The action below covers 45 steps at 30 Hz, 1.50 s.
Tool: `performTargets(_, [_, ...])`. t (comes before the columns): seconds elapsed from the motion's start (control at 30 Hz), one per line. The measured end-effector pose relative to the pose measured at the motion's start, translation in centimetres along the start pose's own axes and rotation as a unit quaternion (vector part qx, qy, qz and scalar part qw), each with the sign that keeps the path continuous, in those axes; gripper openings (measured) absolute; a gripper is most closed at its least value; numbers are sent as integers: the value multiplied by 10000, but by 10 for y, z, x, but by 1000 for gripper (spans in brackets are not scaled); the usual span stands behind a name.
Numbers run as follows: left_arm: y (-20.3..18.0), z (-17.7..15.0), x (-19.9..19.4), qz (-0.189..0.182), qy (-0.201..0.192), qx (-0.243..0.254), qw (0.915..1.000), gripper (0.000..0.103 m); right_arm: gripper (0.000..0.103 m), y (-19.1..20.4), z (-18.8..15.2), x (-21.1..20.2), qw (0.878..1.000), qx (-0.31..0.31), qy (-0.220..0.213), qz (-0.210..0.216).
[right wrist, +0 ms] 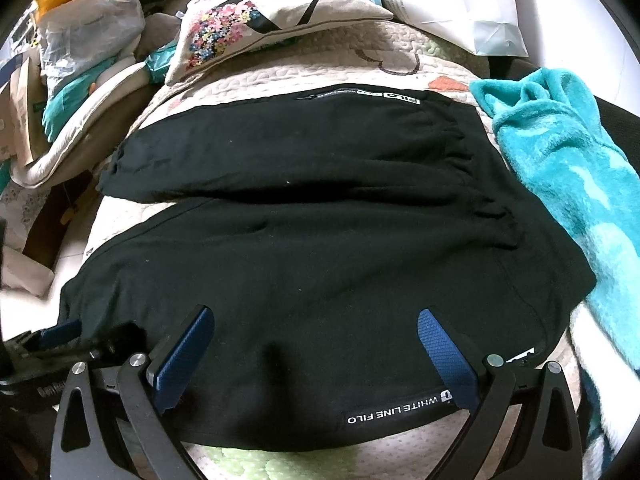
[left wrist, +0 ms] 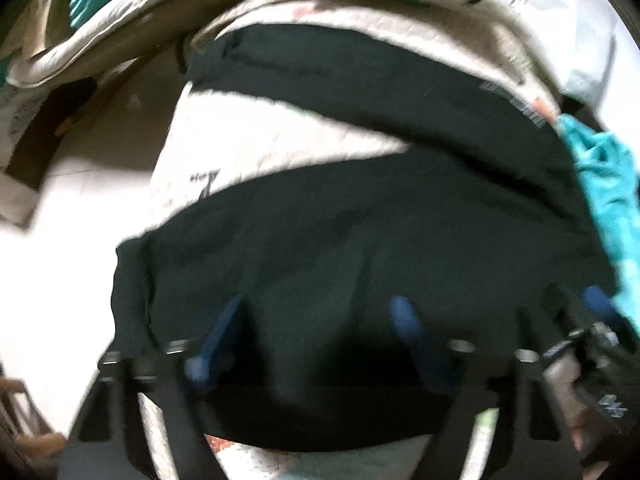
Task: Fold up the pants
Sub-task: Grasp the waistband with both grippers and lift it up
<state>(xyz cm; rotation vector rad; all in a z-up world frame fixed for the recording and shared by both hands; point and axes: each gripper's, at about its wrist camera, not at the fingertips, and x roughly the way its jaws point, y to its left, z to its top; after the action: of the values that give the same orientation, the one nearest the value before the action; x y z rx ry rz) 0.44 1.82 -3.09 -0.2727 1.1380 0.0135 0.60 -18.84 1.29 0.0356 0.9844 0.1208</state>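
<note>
Black, soft jersey pants [right wrist: 312, 240] lie spread across a quilted cream bedspread [right wrist: 280, 76] with a pebbly stitched texture. The two legs run side by side toward the left, separated by a narrow wedge of quilt, and the gathered elastic waistband sits at the right. A white printed label, "WHITE LINE FILO", runs along the near edge of the near leg.

The right hand-held gripper [right wrist: 316, 356] hovers over the near leg with its ribbed blue fingers [right wrist: 444, 356] spread wide and nothing between them. The left hand-held gripper [left wrist: 316, 336] appears blurred over the same dark fabric, its blue fingers also wide apart and holding nothing.

A fluffy teal fleece blanket [right wrist: 568, 176] lies crumpled just right of the waistband, touching it. Beyond the pants rest a floral-printed cushion [right wrist: 260, 20] and a glossy white paper bag [right wrist: 460, 0]. Crinkled plastic bags [right wrist: 88, 20] pile up at the far left.
</note>
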Motion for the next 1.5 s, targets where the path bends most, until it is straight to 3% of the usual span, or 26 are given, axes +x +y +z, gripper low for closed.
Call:
performTargets(0.07, [11,11,-16,-342,42,-192,9992,58,103,0,6,-10,10000,3,52,49])
performTargets(0.13, [26,29,-44,-665,-160,-325,9971,58,103,-3,20,-28,9990,31,223,387])
performTargets(0.23, [36,59,-77,-418,-635,-39,9971,59,103,-11,51,-50,9944,-37,453,955])
performTargets(0.33, [44,96,-87,-47,-907,458,9948,62,103,-9,88,-65,9941,-665,184,834])
performTargets(0.43, [54,133,-73,119,-973,669,9929,62,103,-7,126,-55,9876,-1403,-123,694])
performTargets(0.53, [68,169,-42,107,-871,588,9944,62,103,-12,160,-17,9827,-1747,27,610])
performTargets(0.7, [67,212,12,326,-784,931,9920,62,98,-27,199,53,9810,-1759,411,706])
performTargets(0.97, [72,265,80,-177,-668,974,9928,62,93,-46,244,132,9784,-1574,764,1106])
performTargets(1.17, [92,289,113,-871,-426,712,9927,62,93,-60,261,172,9716,-1263,1106,1665])
performTargets(1.3, [92,294,117,-1247,-535,898,9867,74,93,-63,259,189,9641,-1110,1288,2040])
performTargets(1.4, [83,290,118,-1180,-519,1230,9840,79,94,-56,255,189,9628,-1349,1206,2006])
performTargets(1.5, [63,277,113,-774,-480,1866,9782,77,93,-50,251,187,9619,-1551,1194,1908])
